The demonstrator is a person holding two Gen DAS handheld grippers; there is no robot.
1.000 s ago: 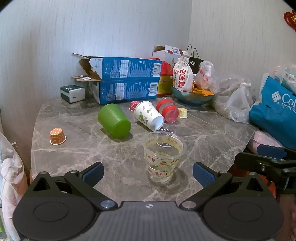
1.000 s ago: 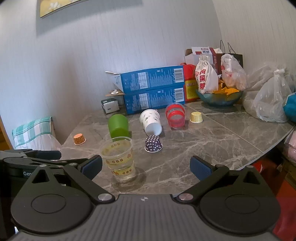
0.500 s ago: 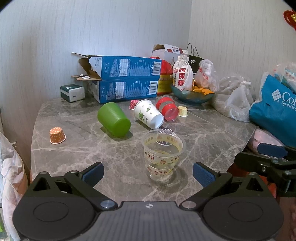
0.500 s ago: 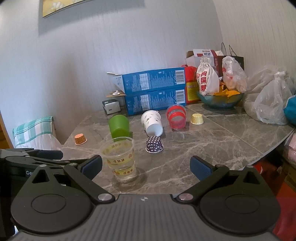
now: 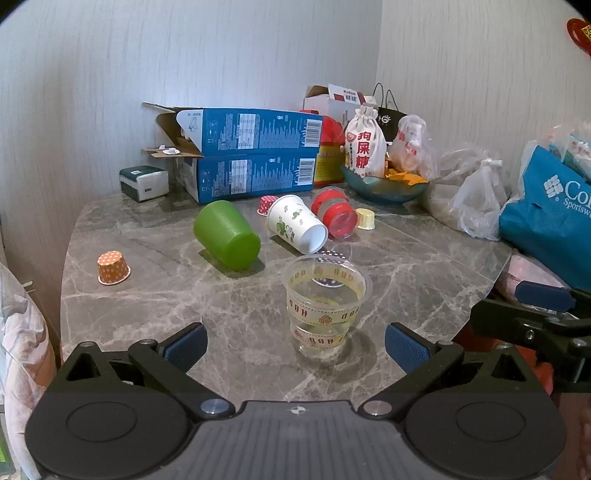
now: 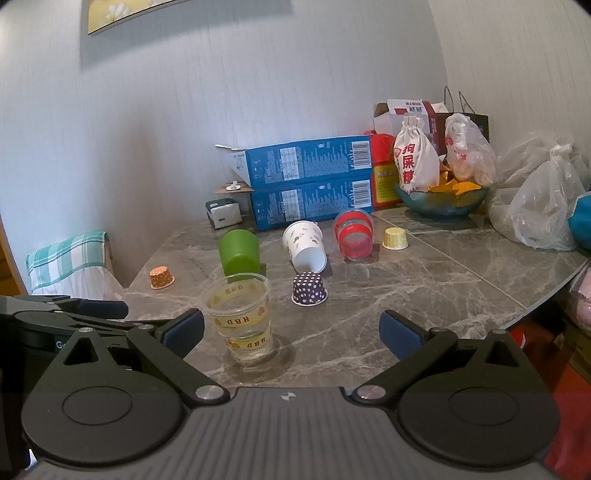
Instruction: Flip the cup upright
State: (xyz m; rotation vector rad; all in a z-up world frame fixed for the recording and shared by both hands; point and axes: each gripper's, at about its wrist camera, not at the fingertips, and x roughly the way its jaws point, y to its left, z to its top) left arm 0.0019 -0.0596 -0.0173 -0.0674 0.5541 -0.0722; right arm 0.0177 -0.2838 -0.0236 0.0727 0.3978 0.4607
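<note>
Left gripper [image 5: 295,345]: jaws spread wide, empty.
Right gripper [image 6: 291,334]: jaws apart, empty.
Clear plastic cup [image 5: 325,304]: upright on marble table [image 5: 155,302] — near edge.
Green cup [image 5: 227,236]: on its side, far left.

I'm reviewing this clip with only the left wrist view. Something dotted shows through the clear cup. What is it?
Observer: A small purple dotted cup, standing mouth-down beside the clear cup and apart from it.
Reviewer: Is the right gripper holding anything? I see only its side.
Observer: No. The right gripper has its fingers wide apart with nothing between them.
Reviewer: Anything higher up that I'm missing?
Observer: A framed picture hangs high at the left, cut off by the image edge.
</note>
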